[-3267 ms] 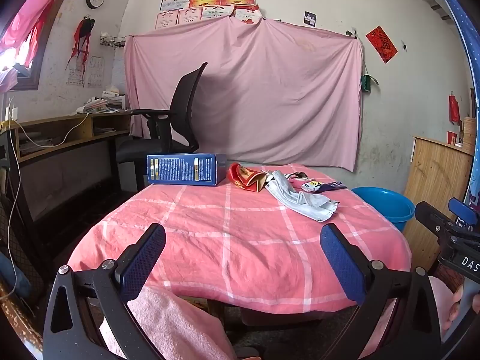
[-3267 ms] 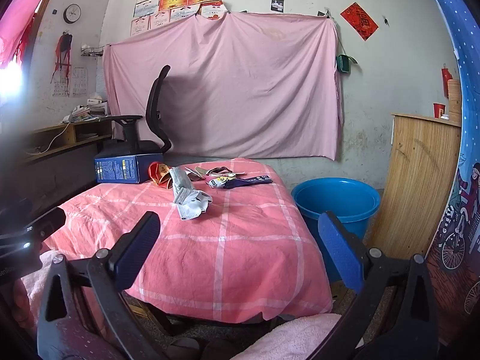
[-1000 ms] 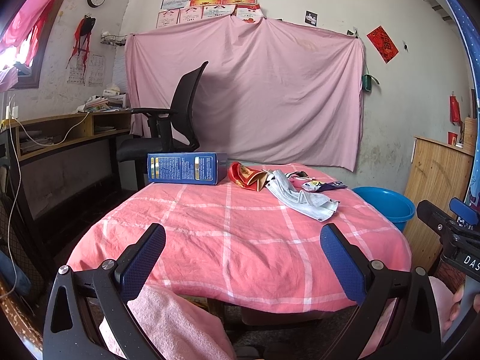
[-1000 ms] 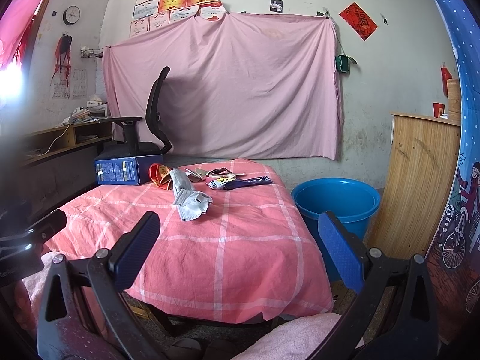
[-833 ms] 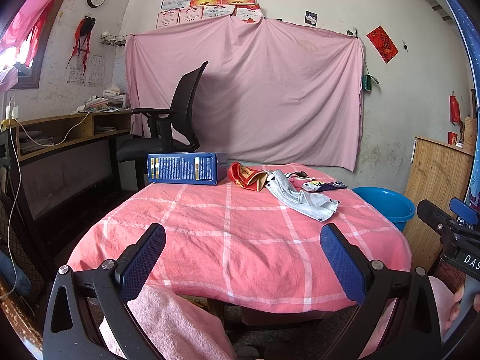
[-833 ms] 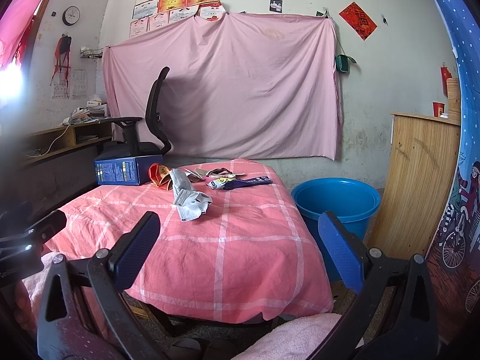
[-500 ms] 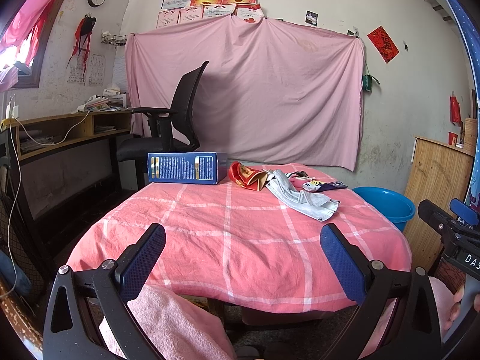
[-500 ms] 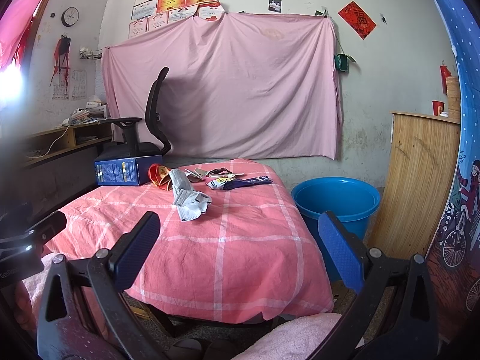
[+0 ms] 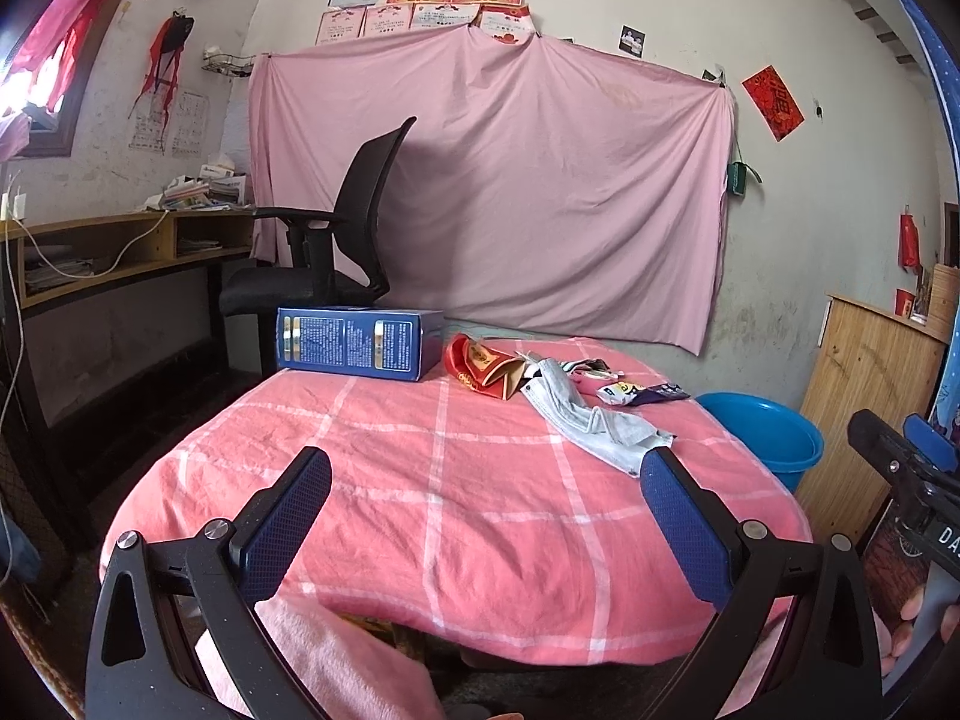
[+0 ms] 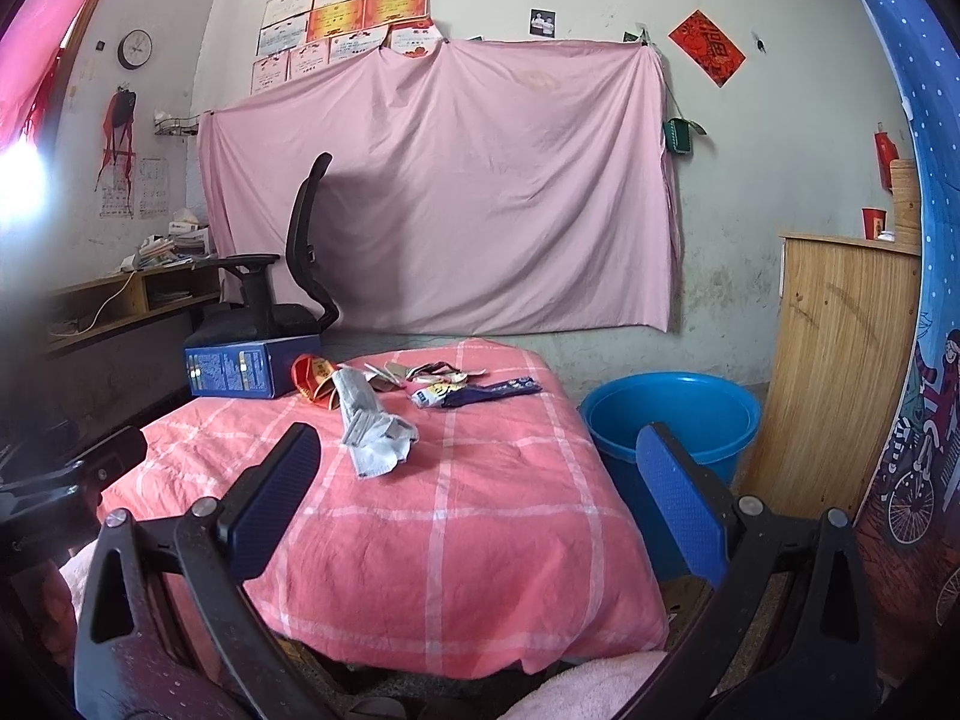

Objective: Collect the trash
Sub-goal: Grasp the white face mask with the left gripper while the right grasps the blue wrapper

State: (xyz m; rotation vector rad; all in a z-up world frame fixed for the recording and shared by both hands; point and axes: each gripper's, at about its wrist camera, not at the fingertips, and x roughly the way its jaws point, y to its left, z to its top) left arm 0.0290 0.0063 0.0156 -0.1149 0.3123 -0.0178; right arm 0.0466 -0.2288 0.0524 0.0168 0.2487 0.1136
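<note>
Trash lies on the far part of a table under a pink checked cloth (image 9: 456, 480): a blue box (image 9: 354, 343), a red and gold packet (image 9: 480, 365), a crumpled grey-white wrapper (image 9: 594, 426), and small snack wrappers (image 9: 636, 391). From the right wrist the same blue box (image 10: 240, 371), red and gold packet (image 10: 313, 383), grey-white wrapper (image 10: 372, 426) and a dark blue wrapper (image 10: 492, 390) show. A blue bucket (image 10: 666, 420) stands on the floor right of the table. My left gripper (image 9: 486, 510) and right gripper (image 10: 477, 495) are both open and empty, held short of the table's near edge.
A black office chair (image 9: 336, 252) stands behind the table at the left, next to a wooden desk (image 9: 120, 258) with papers. A wooden cabinet (image 10: 840, 348) stands beyond the bucket. A pink sheet (image 9: 492, 192) covers the back wall. Pink fabric (image 9: 324, 666) lies below the grippers.
</note>
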